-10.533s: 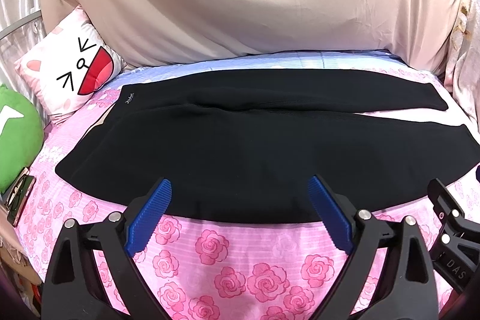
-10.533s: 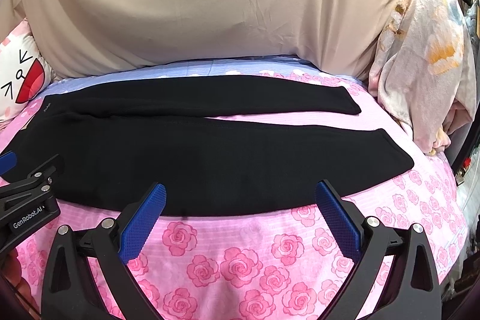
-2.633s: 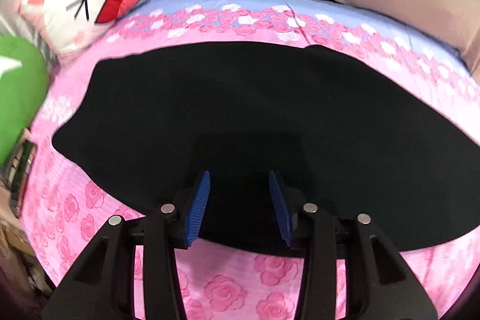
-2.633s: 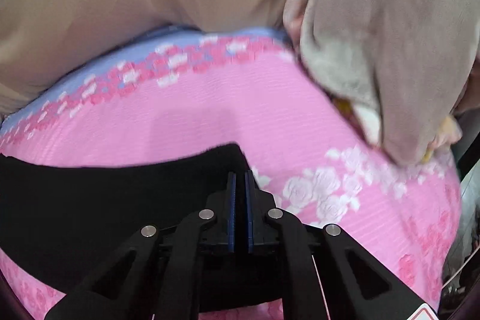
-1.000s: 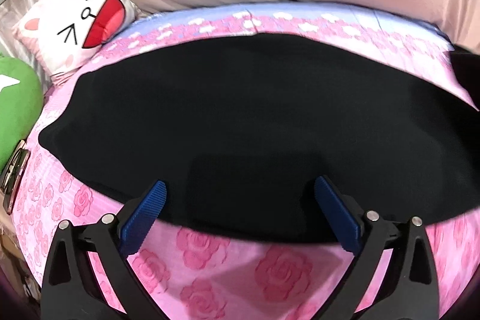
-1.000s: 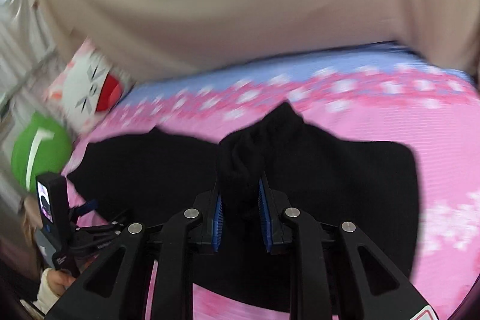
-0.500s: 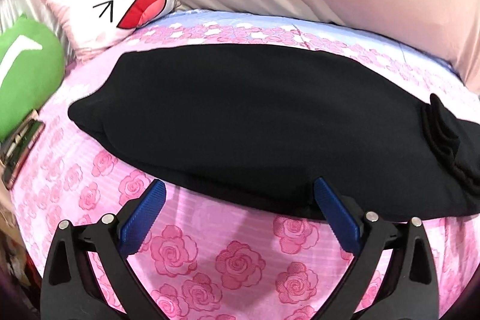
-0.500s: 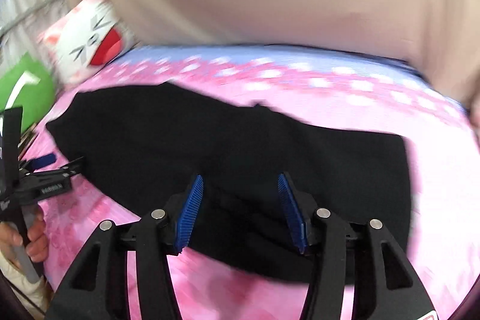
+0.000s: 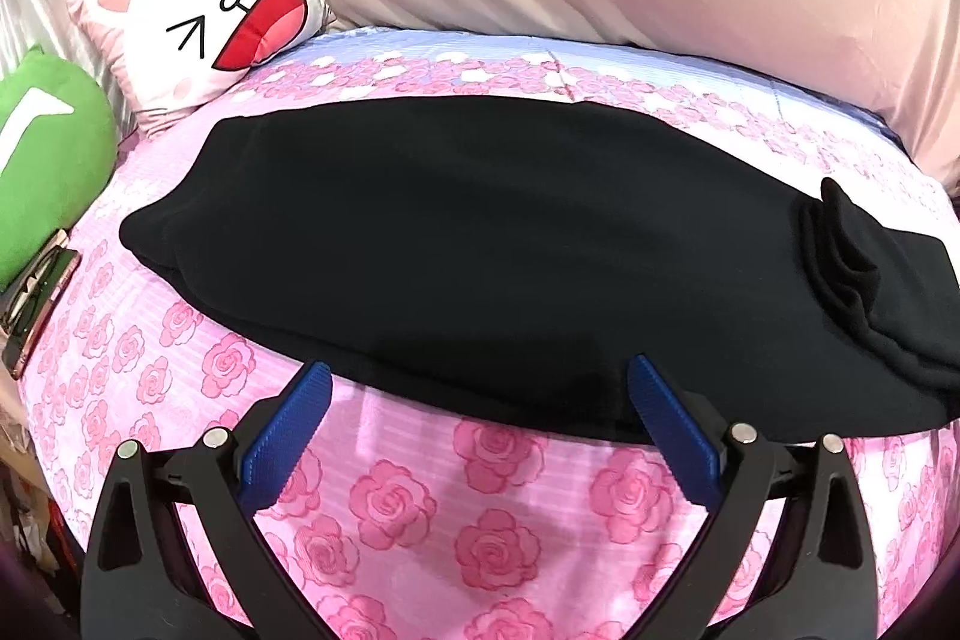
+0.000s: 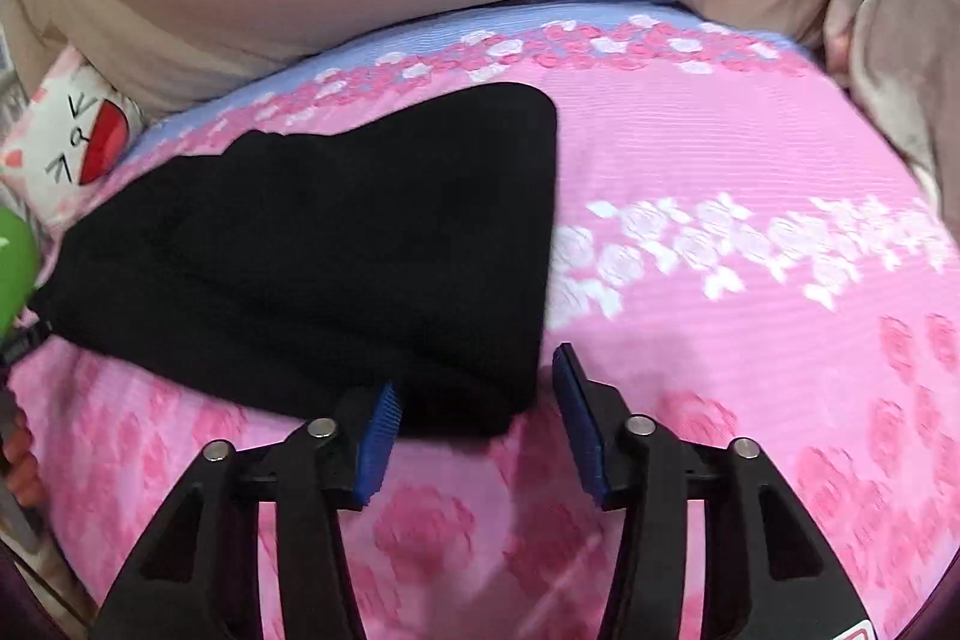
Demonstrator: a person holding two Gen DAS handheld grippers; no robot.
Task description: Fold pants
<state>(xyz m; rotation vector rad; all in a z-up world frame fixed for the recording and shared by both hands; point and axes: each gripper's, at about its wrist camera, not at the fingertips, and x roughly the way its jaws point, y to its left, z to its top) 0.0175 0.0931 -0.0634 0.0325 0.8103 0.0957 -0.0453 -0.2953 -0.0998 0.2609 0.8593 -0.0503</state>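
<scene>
The pants (image 9: 480, 244) lie doubled over toward the bed's (image 9: 480, 508) near edge, so both the left gripper (image 9: 480, 430) and right gripper (image 10: 474, 418) hover spread, empty, likely ready for another fold.

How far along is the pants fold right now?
Done: the black pants lie doubled over on the pink rose bedsheet, leg ends bunched on top at the right. In hand: nothing; the left gripper and right gripper are both open beside the near edge. Left: probably tidying the bunch and another fold.
</scene>
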